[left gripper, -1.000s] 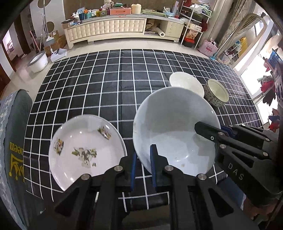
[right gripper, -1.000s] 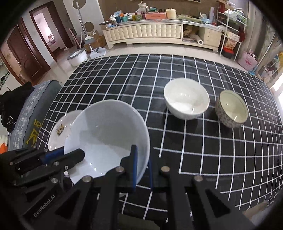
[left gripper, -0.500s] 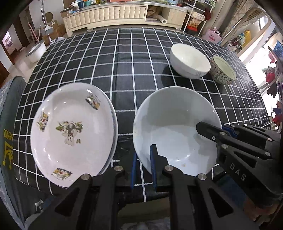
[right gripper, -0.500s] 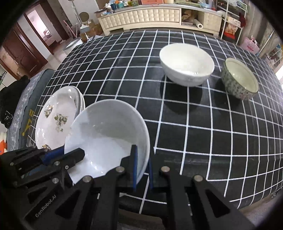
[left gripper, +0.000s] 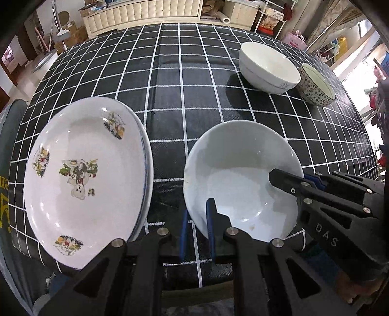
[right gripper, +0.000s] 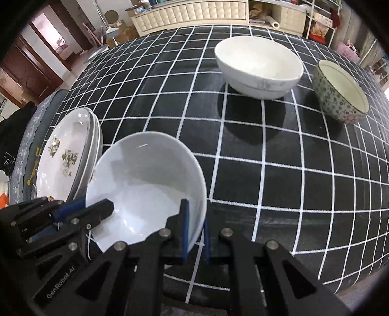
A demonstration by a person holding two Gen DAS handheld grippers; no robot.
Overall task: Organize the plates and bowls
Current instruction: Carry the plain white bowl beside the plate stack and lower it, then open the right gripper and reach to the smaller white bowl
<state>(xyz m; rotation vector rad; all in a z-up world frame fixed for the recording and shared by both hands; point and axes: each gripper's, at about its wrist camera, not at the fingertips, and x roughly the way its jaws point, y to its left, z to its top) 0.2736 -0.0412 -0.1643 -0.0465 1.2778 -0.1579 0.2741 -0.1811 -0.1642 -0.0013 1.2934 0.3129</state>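
Both grippers are shut on the rim of one plain white deep plate [left gripper: 240,179], also in the right wrist view [right gripper: 145,184]. My left gripper [left gripper: 197,218] pinches its near-left rim. My right gripper [right gripper: 195,231] pinches its near-right rim and also shows in the left wrist view [left gripper: 291,182]. The plate is low over the tablecloth near the front edge; I cannot tell if it touches. A stack of flowered plates [left gripper: 82,175] lies just left of it, also seen in the right wrist view [right gripper: 65,155]. A white bowl [left gripper: 267,65] and a patterned bowl [left gripper: 316,85] stand at the far right.
The table carries a black cloth with a white grid [left gripper: 182,80]. A grey upholstered seat [right gripper: 26,136] is at the table's left edge. A cream sideboard [left gripper: 145,11] and shelves stand beyond the table.
Both grippers have come down and forward with the white plate, closer to the cloth. The flowered plate stack and the two bowls now look larger and nearer.
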